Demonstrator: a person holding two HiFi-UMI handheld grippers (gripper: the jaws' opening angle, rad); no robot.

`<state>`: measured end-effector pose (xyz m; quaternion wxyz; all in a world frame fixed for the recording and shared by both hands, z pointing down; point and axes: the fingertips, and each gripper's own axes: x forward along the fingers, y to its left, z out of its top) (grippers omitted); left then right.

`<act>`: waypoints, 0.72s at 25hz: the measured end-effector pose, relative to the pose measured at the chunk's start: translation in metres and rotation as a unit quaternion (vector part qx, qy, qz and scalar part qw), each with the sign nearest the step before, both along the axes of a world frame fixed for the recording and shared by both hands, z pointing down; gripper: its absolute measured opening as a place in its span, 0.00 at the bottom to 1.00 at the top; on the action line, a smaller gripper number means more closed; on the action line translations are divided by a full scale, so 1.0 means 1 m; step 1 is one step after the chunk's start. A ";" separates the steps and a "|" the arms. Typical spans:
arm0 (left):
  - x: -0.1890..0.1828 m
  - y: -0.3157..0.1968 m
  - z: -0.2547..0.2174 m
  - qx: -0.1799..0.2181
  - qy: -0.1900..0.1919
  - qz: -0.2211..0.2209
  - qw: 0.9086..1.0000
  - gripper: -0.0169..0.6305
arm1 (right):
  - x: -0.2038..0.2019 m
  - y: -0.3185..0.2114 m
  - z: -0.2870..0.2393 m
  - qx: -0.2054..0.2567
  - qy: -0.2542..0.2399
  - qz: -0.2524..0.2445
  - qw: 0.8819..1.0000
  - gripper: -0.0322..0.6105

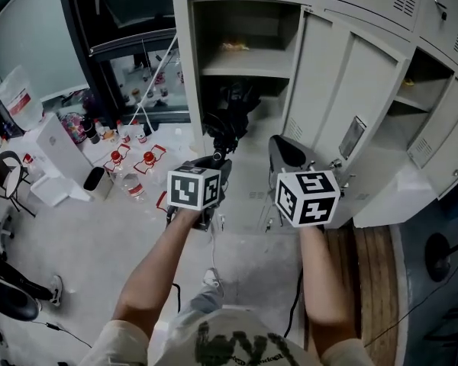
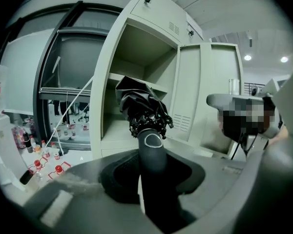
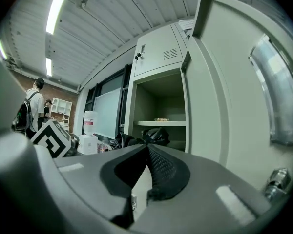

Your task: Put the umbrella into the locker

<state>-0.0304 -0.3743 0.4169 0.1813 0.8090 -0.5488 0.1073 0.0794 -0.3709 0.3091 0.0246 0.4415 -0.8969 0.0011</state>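
Head view, left gripper view and right gripper view checked.

- Left gripper: jaws clamped on the black handle of the umbrella. The handle stands upright between the two pads and fills the gap.
- The umbrella is folded and black. From the claw it runs toward 12 o'clock, canopy end leading. Its rib tips are bunched just above the handle.
- In the head view the canopy sits at the mouth of the open locker, below the shelf, in the lower compartment. How far it is past the front edge cannot be told. In the left gripper view the canopy overlaps the front lip of the shelf.
- Right gripper: jaws pressed together at the tips, nothing between them. In the head view it is at 3 o'clock of the left gripper, apart from the umbrella.
- The locker door is swung open, at 1 o'clock of the right gripper.
- A small yellowish item lies on the shelf, at 12 o'clock of the canopy. It is too small to identify.
- Red-capped bottles stand on the floor, at 9 o'clock of the left gripper.
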 end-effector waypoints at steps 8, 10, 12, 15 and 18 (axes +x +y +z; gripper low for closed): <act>-0.004 -0.043 -0.001 -0.011 -0.022 0.020 0.999 0.23 | -0.005 -0.031 0.002 -0.005 -0.002 0.015 1.000 0.05; -0.003 -0.052 -0.001 -0.011 -0.029 0.026 0.999 0.23 | -0.005 -0.037 0.003 -0.006 -0.003 0.019 1.000 0.05; -0.002 -0.060 -0.001 -0.012 -0.035 0.031 0.999 0.23 | -0.005 -0.043 0.006 -0.008 -0.002 0.022 1.000 0.05; 0.001 -0.072 -0.002 -0.010 -0.047 0.039 0.998 0.23 | -0.005 -0.051 0.010 -0.012 -0.002 0.027 1.000 0.05; 0.003 -0.083 -0.003 -0.007 -0.059 0.046 0.997 0.23 | -0.006 -0.057 0.013 -0.014 -0.001 0.030 0.999 0.05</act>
